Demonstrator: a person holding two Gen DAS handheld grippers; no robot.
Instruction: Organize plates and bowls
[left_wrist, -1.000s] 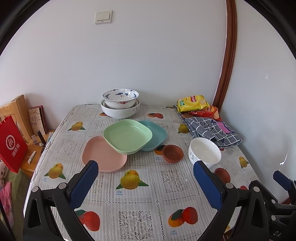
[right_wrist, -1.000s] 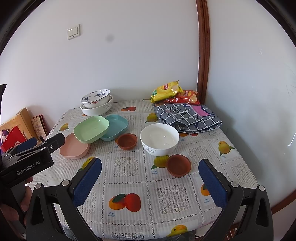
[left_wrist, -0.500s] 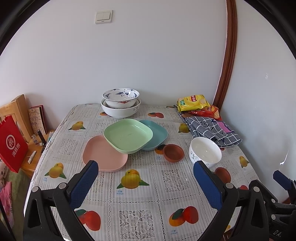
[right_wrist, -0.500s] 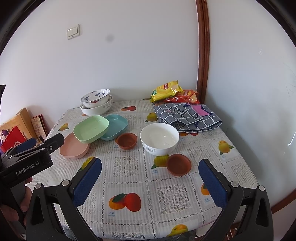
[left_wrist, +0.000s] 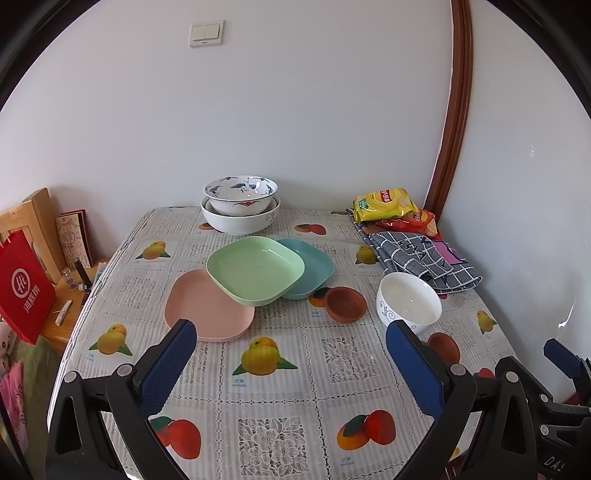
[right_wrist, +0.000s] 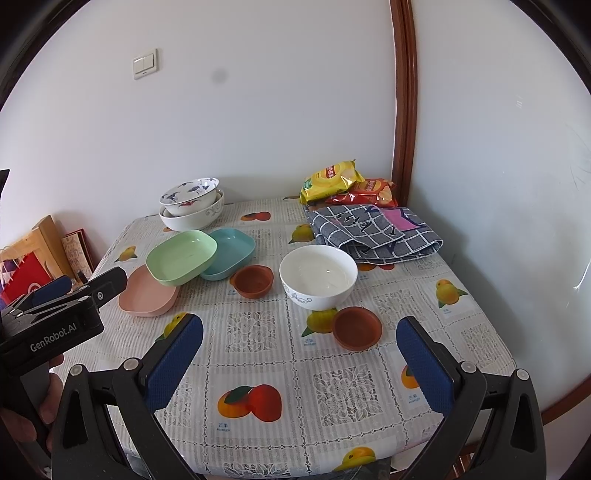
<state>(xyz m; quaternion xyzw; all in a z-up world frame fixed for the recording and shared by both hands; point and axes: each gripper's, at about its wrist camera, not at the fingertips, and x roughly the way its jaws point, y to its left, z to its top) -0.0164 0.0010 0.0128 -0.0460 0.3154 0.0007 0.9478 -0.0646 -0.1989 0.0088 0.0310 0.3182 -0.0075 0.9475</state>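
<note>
Fruit-printed tablecloth covering a table set into a white corner.

Left gripper hovering with fingers spread wide, holding nothing. Right gripper likewise gaping wide, empty, above the near edge.

Nearest the right fingers, between the tips: brown saucer, touching or just beside the white bowl beyond it. Further off, left of centre: second saucer.

Just past the left fingertip of the left gripper: pink plate. Green plate sitting tilted, propped on the pink plate and on the blue plate behind it. Farthest, by the wall: patterned bowl nested in big bowl. Off to the far right: folded cloth and snack bags.

Nothing being grasped yet; sorting apparently only beginning.

Risking, probably: pinching the green plate by one rim and sliding it off its perch, since it is resting unevenly on two others. Knocking the near saucer while reaching for the white bowl, given how close together they are sitting. Glazed rims possibly slipping between the pads if gripped too shallowly.
</note>
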